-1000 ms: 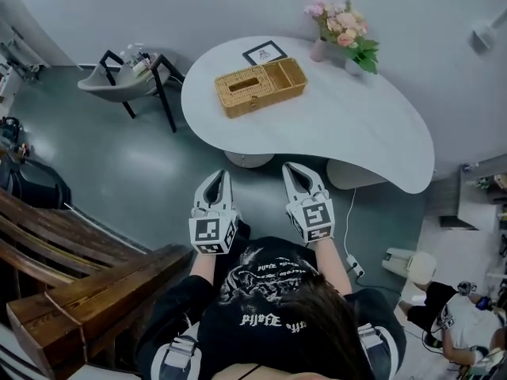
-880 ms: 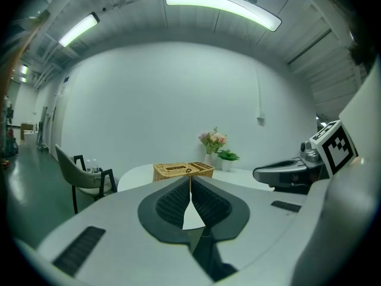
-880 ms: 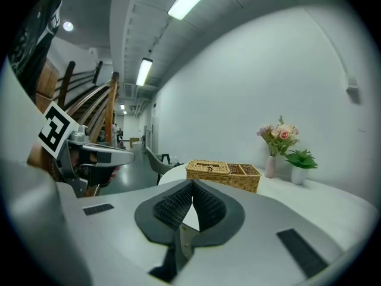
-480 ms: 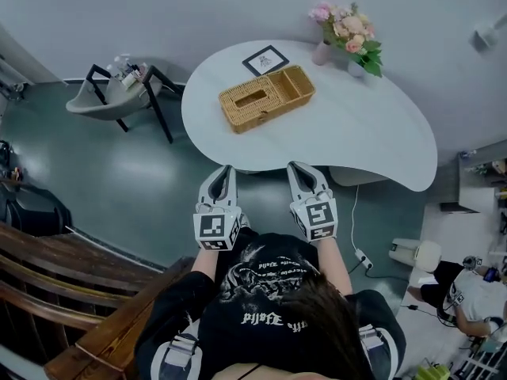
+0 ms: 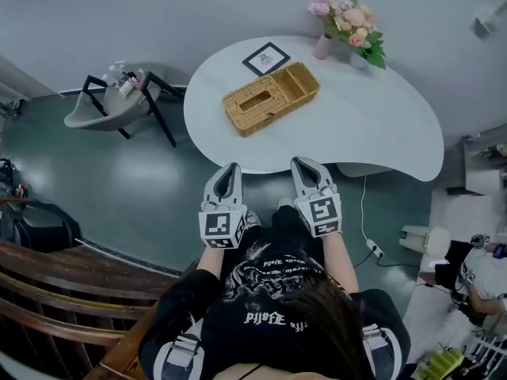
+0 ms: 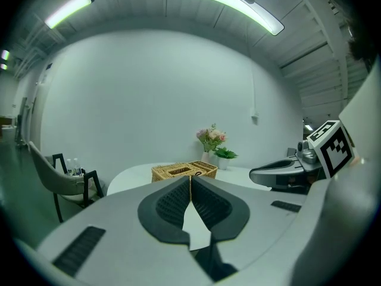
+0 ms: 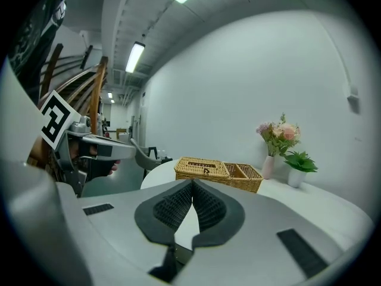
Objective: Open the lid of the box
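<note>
A woven wicker box (image 5: 270, 97) lies on the white table (image 5: 372, 125); its left half bears a slotted lid, its right half is an open compartment. It also appears far ahead in the left gripper view (image 6: 183, 171) and the right gripper view (image 7: 218, 173). My left gripper (image 5: 230, 169) hovers just short of the table's near edge, jaws shut on nothing. Beside it, my right gripper (image 5: 304, 164) reaches the same edge, also shut and empty. Both are well short of the box.
A framed card (image 5: 265, 56) and a vase of pink flowers (image 5: 342, 24) with a small green plant stand behind the box. A grey chair (image 5: 111, 104) sits to the table's left. Wooden stair rails (image 5: 55, 291) lie at lower left. A person (image 5: 475, 271) crouches at right.
Both grippers have come forward toward the table's near edge, side by side. The table and box now sit closer in the head view. Both stay shut.
</note>
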A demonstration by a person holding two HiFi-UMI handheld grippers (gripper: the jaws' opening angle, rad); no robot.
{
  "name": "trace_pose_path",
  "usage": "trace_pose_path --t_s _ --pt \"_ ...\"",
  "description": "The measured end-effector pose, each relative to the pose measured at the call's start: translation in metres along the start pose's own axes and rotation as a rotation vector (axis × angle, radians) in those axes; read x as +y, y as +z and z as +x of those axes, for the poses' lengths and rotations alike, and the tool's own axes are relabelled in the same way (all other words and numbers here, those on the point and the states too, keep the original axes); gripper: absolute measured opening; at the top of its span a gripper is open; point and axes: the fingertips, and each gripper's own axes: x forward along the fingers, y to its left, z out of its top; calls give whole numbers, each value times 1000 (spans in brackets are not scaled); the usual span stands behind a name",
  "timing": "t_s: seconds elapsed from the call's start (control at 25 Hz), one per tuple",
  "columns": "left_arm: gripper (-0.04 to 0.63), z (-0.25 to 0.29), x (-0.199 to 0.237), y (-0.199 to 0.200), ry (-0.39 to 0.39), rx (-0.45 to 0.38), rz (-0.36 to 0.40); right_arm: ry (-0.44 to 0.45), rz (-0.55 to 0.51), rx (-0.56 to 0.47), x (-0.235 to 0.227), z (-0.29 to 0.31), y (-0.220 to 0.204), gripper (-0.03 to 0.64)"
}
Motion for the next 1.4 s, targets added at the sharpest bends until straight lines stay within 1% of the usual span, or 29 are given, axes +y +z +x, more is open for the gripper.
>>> trace_pose_path --t_s 0.2,0.32,0.44,0.64,1.04,1.2,1.4 --pt "26 11 2 3 26 -3 -3 20 -14 -22 -12 11 8 26" --pt "26 23 5 4 66 -1 -11 56 -17 -20 -24 25 9 26" --pt "26 37 10 8 107 2 -20 95 -55 -26 -36 42 19 26" --pt "26 62 14 21 164 -5 -29 155 -80 -39 -58 68 34 26" --pt "26 95 30 28 307 -13 -50 333 -181 -13 -76 117 43 26" --pt "26 100 34 26 360 -8 -61 397 -218 -23 -78 127 50 26" --pt "26 110 29 26 407 -6 -63 508 -270 11 -78 134 47 28"
